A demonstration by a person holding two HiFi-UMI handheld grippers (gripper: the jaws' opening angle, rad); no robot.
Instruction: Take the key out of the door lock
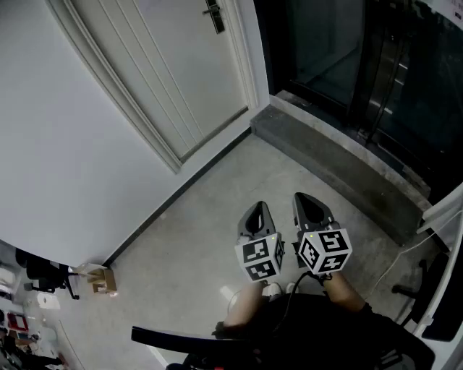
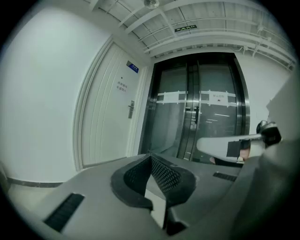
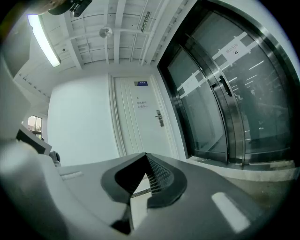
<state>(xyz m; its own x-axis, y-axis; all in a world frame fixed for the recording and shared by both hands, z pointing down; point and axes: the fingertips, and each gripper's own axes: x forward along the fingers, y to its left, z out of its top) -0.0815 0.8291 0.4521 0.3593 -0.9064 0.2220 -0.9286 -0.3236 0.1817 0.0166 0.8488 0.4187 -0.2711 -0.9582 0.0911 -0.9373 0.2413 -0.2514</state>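
The person stands back on the concrete floor (image 1: pixel 210 202) with the left gripper (image 1: pixel 257 211) and the right gripper (image 1: pixel 309 199) held low, side by side and just apart. Both claws are pressed together at the tips, pinching nothing. The white door (image 1: pixel 163 65) is well ahead of them, its lock handle (image 1: pixel 213 16) on the edge nearest the dark glass doors (image 1: pixel 340 50). The key may be in that lock, but it is too small to make out. A small cardboard box (image 1: pixel 102 280) sits by the wall on the left
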